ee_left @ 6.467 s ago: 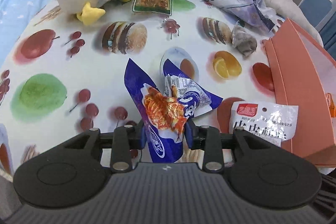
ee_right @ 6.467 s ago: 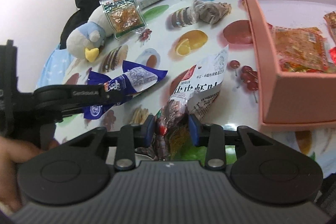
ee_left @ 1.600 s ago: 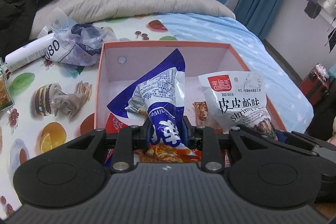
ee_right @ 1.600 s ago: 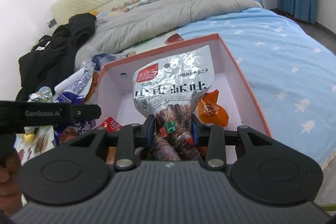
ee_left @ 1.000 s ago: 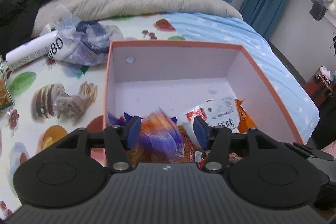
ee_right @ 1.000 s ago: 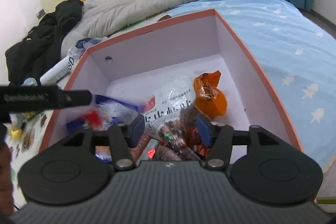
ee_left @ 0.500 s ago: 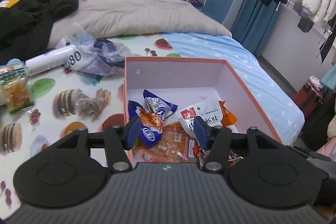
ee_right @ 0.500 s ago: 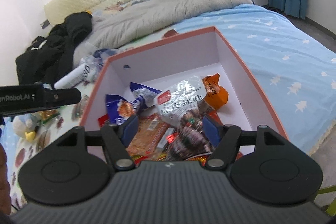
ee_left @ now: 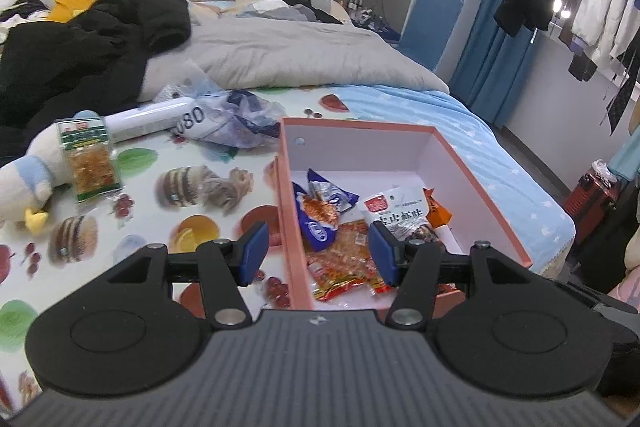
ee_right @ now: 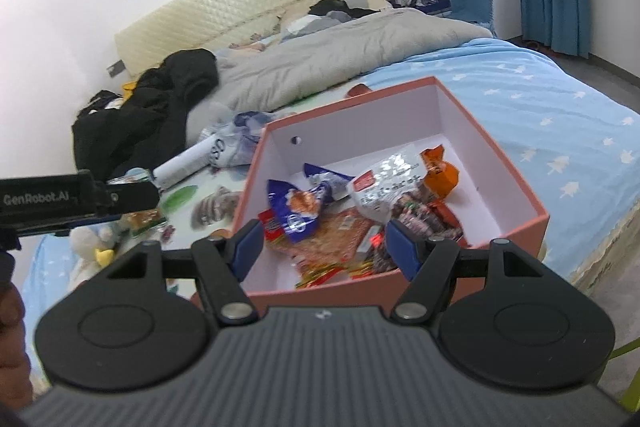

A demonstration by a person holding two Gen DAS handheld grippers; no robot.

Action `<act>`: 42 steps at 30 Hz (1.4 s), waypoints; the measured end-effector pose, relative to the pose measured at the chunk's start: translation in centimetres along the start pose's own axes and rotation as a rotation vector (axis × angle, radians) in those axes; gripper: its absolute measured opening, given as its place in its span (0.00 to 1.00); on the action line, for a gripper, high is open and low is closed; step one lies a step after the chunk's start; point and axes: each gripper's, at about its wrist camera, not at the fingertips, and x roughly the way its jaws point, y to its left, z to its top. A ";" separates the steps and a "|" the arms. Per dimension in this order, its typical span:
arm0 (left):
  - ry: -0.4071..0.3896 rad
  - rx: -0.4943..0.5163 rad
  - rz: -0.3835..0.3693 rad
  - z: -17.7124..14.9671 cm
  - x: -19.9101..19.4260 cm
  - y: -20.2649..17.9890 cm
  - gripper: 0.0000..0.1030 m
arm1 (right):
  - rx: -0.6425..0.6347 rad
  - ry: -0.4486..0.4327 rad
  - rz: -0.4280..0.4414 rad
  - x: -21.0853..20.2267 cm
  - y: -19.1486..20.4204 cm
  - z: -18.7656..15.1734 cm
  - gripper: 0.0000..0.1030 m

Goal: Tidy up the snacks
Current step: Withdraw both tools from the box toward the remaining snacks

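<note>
A pink box (ee_left: 286,187) (ee_right: 516,195) sits on the fruit-print cloth and holds several snack packs. Among them are a blue pack (ee_left: 316,215) (ee_right: 294,213), a white shrimp-snack pack (ee_left: 394,213) (ee_right: 386,179), an orange pack (ee_right: 440,173) and a red-orange pack (ee_left: 348,259). My left gripper (ee_left: 318,253) is open and empty, above the box's near left wall. My right gripper (ee_right: 326,241) is open and empty, above the box's near wall. A green-labelled snack pack (ee_left: 90,159) lies on the cloth to the left, leaning on a plush duck (ee_left: 30,175).
A white tube marked 80 (ee_left: 152,119) and a crumpled plastic bag (ee_left: 236,119) lie behind the box. A small greyish wrapper (ee_left: 226,187) lies left of it. A black jacket (ee_left: 80,55) and a grey quilt (ee_left: 300,55) cover the bed beyond. The left gripper's body (ee_right: 72,201) shows at the left of the right wrist view.
Both grippers opened over the box and dropped the blue pack and the shrimp-snack pack into it. Since then both have drawn back and up.
</note>
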 end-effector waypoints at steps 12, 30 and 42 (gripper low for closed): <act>-0.044 -0.051 0.067 -3.1 -5.9 3.3 0.60 | -0.059 0.000 0.079 -2.7 3.6 -2.6 0.68; -0.006 -0.179 0.201 -6.5 -7.5 9.6 0.65 | -0.224 0.055 0.219 -2.5 9.8 -5.7 0.68; 0.008 -0.225 0.248 -5.3 -4.5 12.8 0.66 | -0.257 0.057 0.226 1.0 11.8 -5.5 0.67</act>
